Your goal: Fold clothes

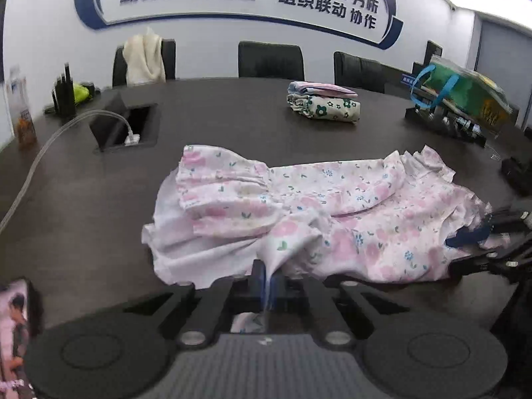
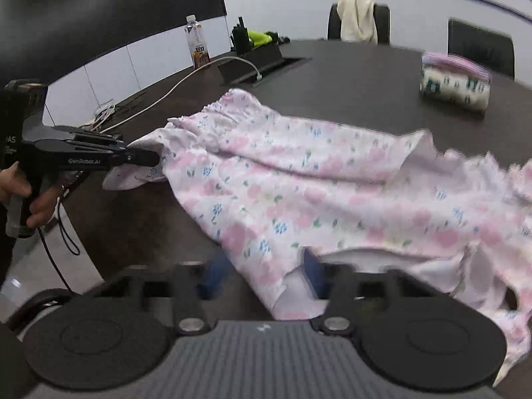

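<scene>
A pink floral garment [image 1: 299,212] lies crumpled on the dark table [image 1: 216,109]; it also fills the right wrist view [image 2: 316,186]. My left gripper [image 1: 267,277] is shut on a fold of the garment's near edge; it also shows at the left of the right wrist view [image 2: 156,161], pinching a corner. My right gripper [image 2: 262,274] is open, with its fingers on either side of the garment's near hem; in the left wrist view it is at the right edge [image 1: 472,237] against the cloth.
A stack of folded clothes [image 1: 322,101] sits at the far side of the table [image 2: 454,83]. An open cable box [image 1: 128,126] with a white cable, a bottle [image 2: 197,41], a green bag [image 1: 465,91] and chairs [image 1: 271,60] surround it.
</scene>
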